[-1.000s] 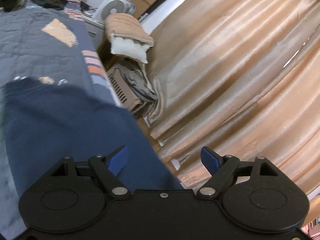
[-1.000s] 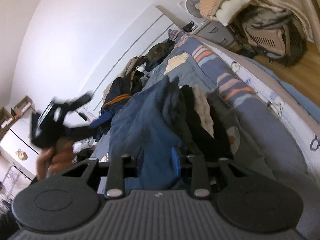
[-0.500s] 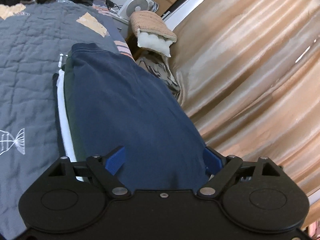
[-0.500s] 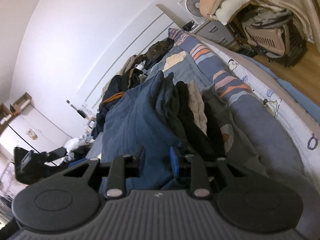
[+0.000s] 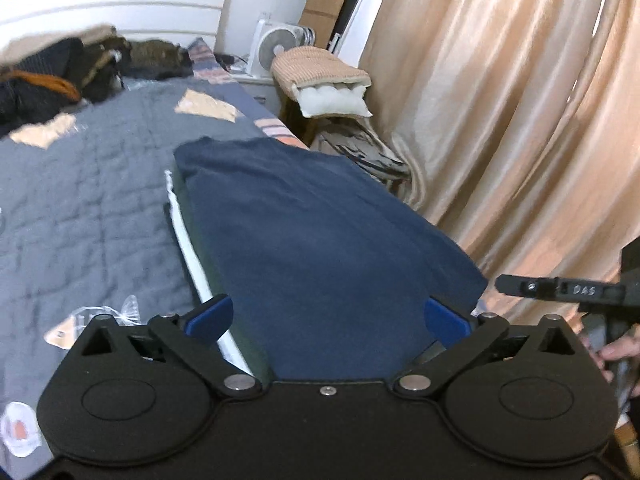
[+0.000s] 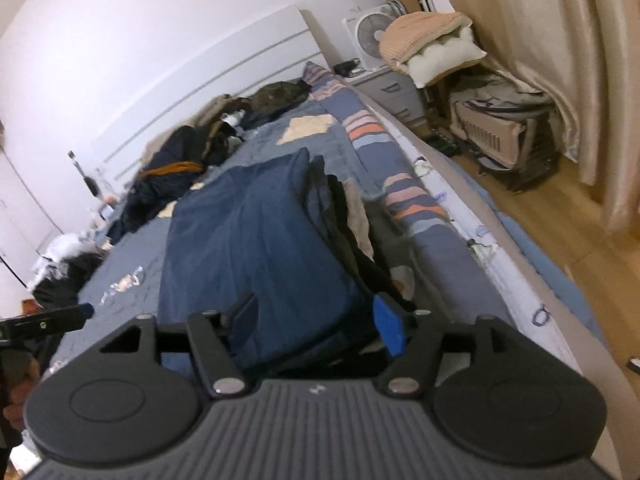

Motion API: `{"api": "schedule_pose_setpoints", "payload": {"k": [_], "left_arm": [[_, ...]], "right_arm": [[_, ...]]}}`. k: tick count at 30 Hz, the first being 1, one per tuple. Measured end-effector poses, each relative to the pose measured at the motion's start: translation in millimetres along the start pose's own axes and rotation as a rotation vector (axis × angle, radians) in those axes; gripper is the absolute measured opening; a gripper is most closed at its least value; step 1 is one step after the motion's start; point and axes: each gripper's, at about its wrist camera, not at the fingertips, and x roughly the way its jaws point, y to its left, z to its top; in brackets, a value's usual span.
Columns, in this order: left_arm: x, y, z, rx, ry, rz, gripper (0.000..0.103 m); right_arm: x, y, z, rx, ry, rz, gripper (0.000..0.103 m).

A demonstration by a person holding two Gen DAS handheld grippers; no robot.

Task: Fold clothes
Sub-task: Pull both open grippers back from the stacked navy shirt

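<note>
A folded navy garment (image 5: 320, 232) lies flat on top of a stack of folded clothes, with white and dark layers (image 5: 188, 232) showing at its left edge. My left gripper (image 5: 328, 316) is open at the garment's near end, one blue fingertip on each side. In the right wrist view the navy garment (image 6: 248, 240) tops the stack, and black and beige folds (image 6: 356, 220) show along its right side. My right gripper (image 6: 316, 320) stands open over the garment's near edge. Each gripper shows at the edge of the other's view.
The stack sits on a grey quilted bedspread (image 5: 80, 200) near the bed's right edge. Unfolded clothes (image 6: 172, 172) are heaped by the headboard. Beside the bed are a fan (image 6: 372, 38), a cushion (image 5: 328, 84), a pet carrier (image 6: 500, 136), tan curtains (image 5: 500, 100) and a wooden floor (image 6: 560, 240).
The navy garment has come down flat onto the stack. My right gripper's fingers have spread apart and let go of it. The left gripper swung round over the garment, open throughout.
</note>
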Motion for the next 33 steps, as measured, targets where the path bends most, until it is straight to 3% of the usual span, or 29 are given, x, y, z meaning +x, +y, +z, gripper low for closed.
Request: {"api": "schedule_pose_setpoints", "payload": {"k": [9,15,18,20,26,30,33], "left_arm": [[-16.6,-18.1,-15.2,0.088,0.053,0.127,0.103],[-29.1,-24.3,-22.9,0.075,0.088,0.152,0.103],[-36.0,-40.5,-28.2,0.178,0.085,0.205,0.103],[-41.5,-47.3,-30.1,0.210,0.082,0.195,0.103],[-55.0,-51.9,-28.4,0.166,0.079,0.129,0.103],[-67.1,-67.8,-31.4,0.268,0.022,0.190,0.103],[-70.4,-75.6,-28.2,0.265,0.046,0.203,0.103]], "right_arm": [[-18.2,36.4,-8.7,-0.110,0.009,-0.109,0.074],[-30.9,57.4,-12.2,-0.160,-0.002,-0.091,0.078],[-37.5,65.1,-13.2,-0.157,-0.005,-0.105,0.081],[-41.9,70.2,-13.9,-0.155,-0.007,-0.114,0.081],[-56.0,82.8,-14.5,-0.134,-0.018,-0.136,0.086],[-66.4,87.5,-13.2,-0.100,-0.032,-0.143,0.091],[-70.2,91.8,-12.0,-0.109,-0.020,-0.142,0.093]]}}
